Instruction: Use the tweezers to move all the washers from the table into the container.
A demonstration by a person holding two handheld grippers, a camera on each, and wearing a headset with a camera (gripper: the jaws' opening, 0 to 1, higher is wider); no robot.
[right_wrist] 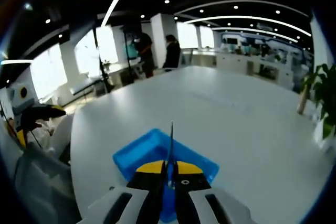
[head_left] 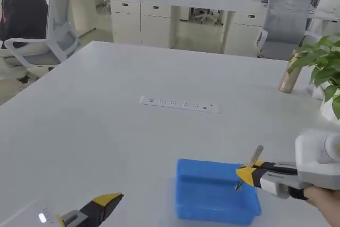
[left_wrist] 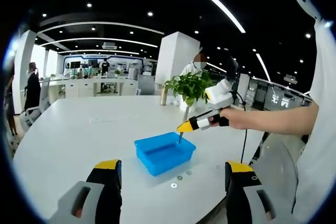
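Your right gripper is clamped narrow on the tweezers and stands over the right side of the blue container. The tweezers tilt down, and their tip sits inside the container's rim. In the right gripper view the jaws meet on the tweezers, which point out over the container. Whether the tip carries a washer cannot be told. Your left gripper is well left of the container, low over the table, and nothing sits between its jaws. In the left gripper view its jaws stand wide apart. That view also shows three washers on the table just beside the container, on the side nearest you. A power strip lies flat beyond the container. A bottle and a plant stand beyond the container to the right.
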